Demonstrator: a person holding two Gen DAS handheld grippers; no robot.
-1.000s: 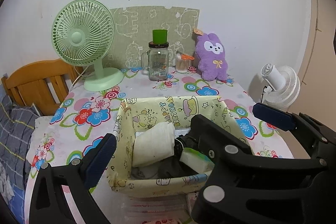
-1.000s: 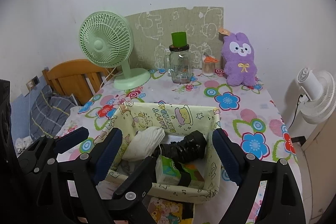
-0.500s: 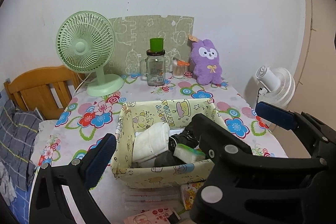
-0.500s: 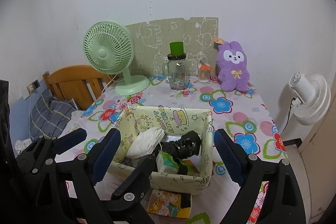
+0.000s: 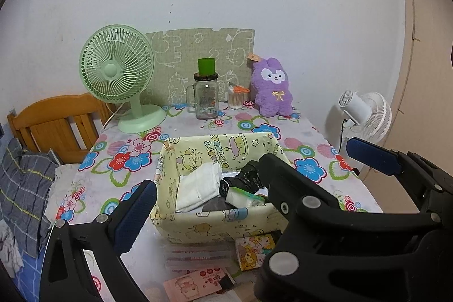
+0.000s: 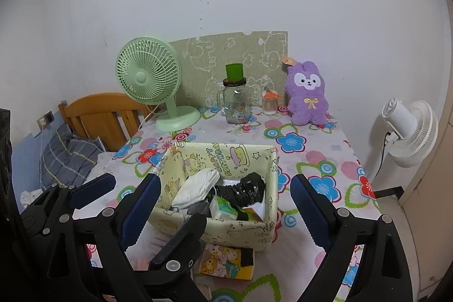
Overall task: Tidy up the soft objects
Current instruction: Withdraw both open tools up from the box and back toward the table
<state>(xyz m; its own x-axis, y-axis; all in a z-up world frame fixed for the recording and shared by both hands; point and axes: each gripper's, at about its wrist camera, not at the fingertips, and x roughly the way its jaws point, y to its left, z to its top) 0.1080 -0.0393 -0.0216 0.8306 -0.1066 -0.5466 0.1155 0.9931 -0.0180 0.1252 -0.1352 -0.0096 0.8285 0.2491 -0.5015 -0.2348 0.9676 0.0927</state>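
Fabric box (image 6: 215, 228) sits mid-table (image 6: 325, 149) with a folded cloth (image 6: 198, 186) left and wrapped roll (image 6: 243, 191) right inside. Behind it: desk fan (image 6: 150, 75) left, jar (image 6: 235, 101) centre, plush rabbit (image 6: 307, 95) right. Sticker pack (image 6: 223, 263) lies before the box.

Counter (image 6: 325, 157), floral cloth. On it: yellow fabric bin (image 6: 240, 228) near front; green desk fan (image 6: 147, 75), glass jar (image 6: 235, 101), swab pot (image 6: 270, 102), purple plush rabbit (image 6: 307, 94) along back; cartoon packet (image 6: 223, 262) at front edge.
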